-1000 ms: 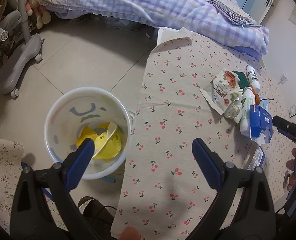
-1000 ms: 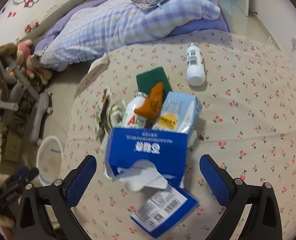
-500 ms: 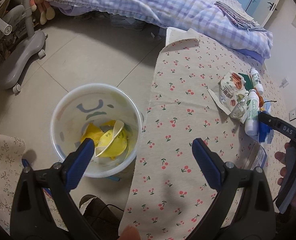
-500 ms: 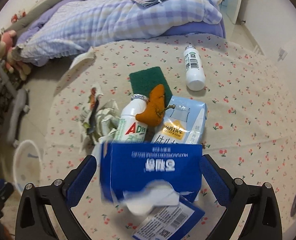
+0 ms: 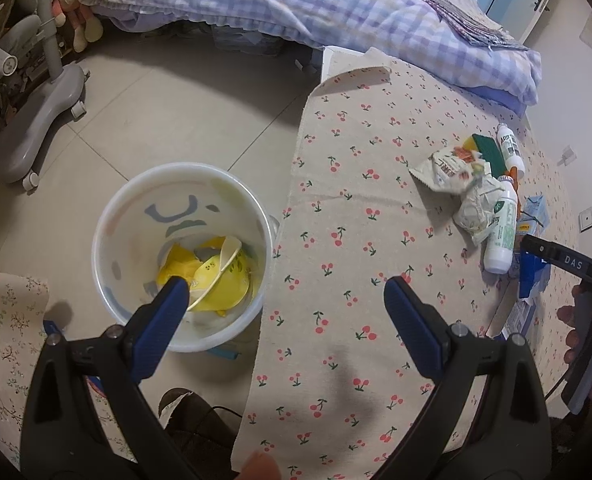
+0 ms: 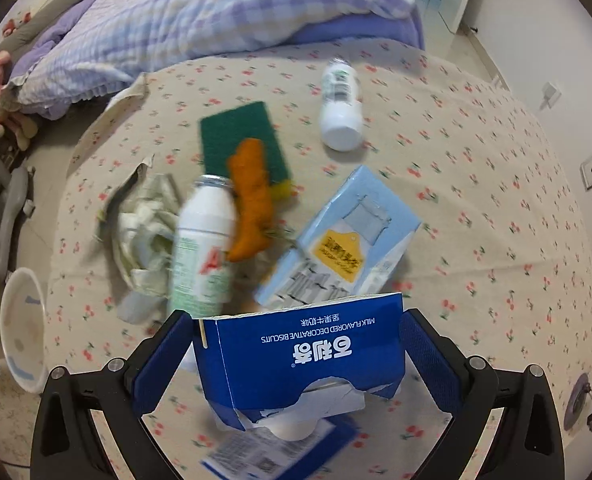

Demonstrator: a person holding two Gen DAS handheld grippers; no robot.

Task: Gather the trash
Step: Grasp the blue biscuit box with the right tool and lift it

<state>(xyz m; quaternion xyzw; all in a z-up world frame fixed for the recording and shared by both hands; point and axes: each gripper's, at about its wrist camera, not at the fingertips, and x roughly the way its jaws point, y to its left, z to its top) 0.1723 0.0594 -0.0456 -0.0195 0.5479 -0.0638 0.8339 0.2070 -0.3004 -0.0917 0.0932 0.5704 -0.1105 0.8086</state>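
Note:
My right gripper (image 6: 296, 344) is shut on a torn blue biscuit box (image 6: 304, 352), its pads pressed on both sides. Beyond it on the cherry-print table lie a light blue carton (image 6: 356, 240), a white drink bottle (image 6: 203, 248), an orange peel (image 6: 251, 200), a green sponge (image 6: 239, 132), crumpled wrappers (image 6: 143, 224) and a second white bottle (image 6: 342, 108). My left gripper (image 5: 283, 312) is open and empty, above the table's edge beside a white trash bin (image 5: 183, 256) that holds yellow scraps. The wrappers (image 5: 456, 180) also show in the left wrist view.
A bed with a checked purple quilt (image 5: 316, 8) stands behind the table. A grey chair base (image 5: 39, 112) is on the tiled floor at the left. A flat blue package (image 6: 271, 452) lies under the held box. The right gripper handle (image 5: 576, 276) shows at the right edge.
My right gripper has moved in and closed on the blue biscuit box. My left gripper has shifted a little; the bin and table sit further right in its view.

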